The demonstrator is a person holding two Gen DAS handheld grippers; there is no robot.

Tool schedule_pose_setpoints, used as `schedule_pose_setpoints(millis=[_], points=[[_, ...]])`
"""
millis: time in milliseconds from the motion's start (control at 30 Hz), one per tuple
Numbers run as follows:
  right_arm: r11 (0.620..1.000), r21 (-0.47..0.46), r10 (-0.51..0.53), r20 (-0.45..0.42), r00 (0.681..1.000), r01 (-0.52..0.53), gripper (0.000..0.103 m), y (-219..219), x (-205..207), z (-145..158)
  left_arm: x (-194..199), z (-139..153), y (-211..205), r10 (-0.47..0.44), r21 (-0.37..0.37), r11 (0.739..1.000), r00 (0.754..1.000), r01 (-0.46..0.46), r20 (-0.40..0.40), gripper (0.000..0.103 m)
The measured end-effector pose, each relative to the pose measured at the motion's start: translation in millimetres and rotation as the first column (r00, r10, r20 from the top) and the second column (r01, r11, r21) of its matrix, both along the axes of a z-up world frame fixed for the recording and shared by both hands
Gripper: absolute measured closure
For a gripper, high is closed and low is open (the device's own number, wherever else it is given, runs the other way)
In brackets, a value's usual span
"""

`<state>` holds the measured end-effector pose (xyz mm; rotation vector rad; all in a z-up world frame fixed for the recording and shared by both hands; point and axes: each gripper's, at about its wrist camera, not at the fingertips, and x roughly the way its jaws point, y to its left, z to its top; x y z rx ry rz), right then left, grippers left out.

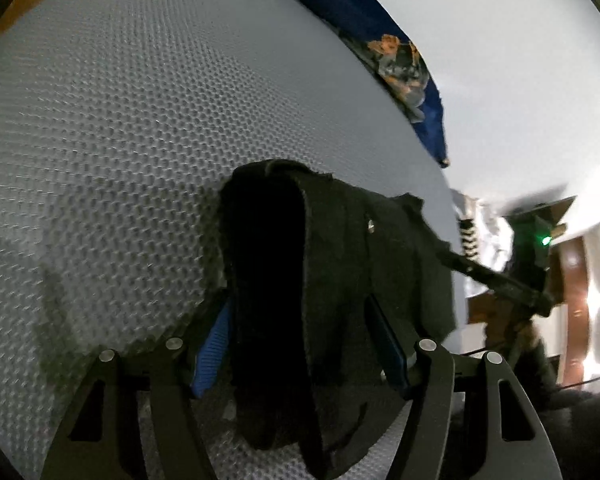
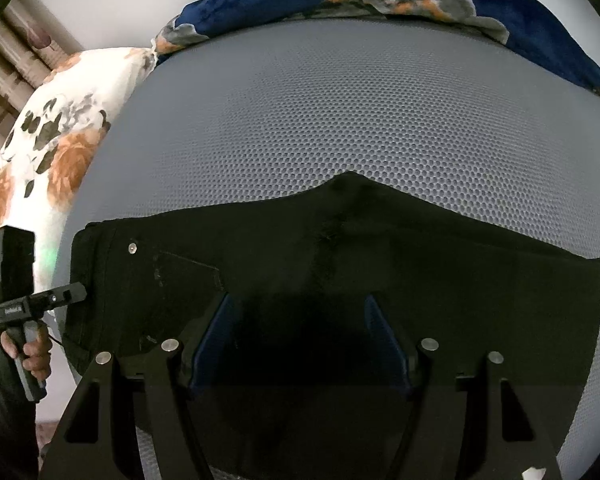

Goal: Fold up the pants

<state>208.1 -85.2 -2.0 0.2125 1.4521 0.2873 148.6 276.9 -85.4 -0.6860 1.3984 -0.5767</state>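
Black pants (image 2: 340, 248) low across the mesh mattress (image 2: 340, 100), left gripper (image 1: 300, 340) wide apart around a fold, right gripper (image 2: 300, 340) spread wide, grip unclear

The pants (image 2: 340, 264) run off the bottom edge, their lower part hidden behind the right gripper (image 2: 298, 336). Past the pants in the left view, the other gripper (image 1: 512, 284) and room are smeared by blur. Beside the pants, the pillow (image 2: 56, 152) is cut off.
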Motion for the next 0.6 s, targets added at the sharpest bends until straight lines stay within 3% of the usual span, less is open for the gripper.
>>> schedule_pose_setpoints(millis=[133,167,200,300,400,600], points=[[1.000,0.016,-0.008,0.002,1.000,0.008,0.037,2,0,-1,11,-9,-1,0.027,-0.087,0.996,1.000,-0.028,-0.015,0.043],[1.000,0.018,-0.011,0.002,1.000,0.011,0.037,2,0,-1,13,-10,-2,0.031,-0.084,0.996,0.999,-0.032,-0.013,0.050],[1.000,0.022,-0.012,0.002,1.000,0.012,0.037,2,0,-1,17,-12,-8,0.041,-0.064,0.997,0.999,-0.042,-0.016,0.057],[0.999,0.031,-0.011,0.018,1.000,0.010,0.037,0,-3,3,16,-8,-16,0.060,-0.021,0.998,0.998,-0.060,-0.006,0.066],[0.999,0.030,-0.017,0.046,0.999,0.016,0.037,-9,-7,12,12,5,-24,0.086,0.047,0.995,0.996,-0.086,0.002,0.071],[0.996,0.046,-0.081,0.087,0.993,0.077,0.037,-43,-16,28,11,40,-41,0.144,0.083,0.986,0.990,-0.144,-0.002,0.081]])
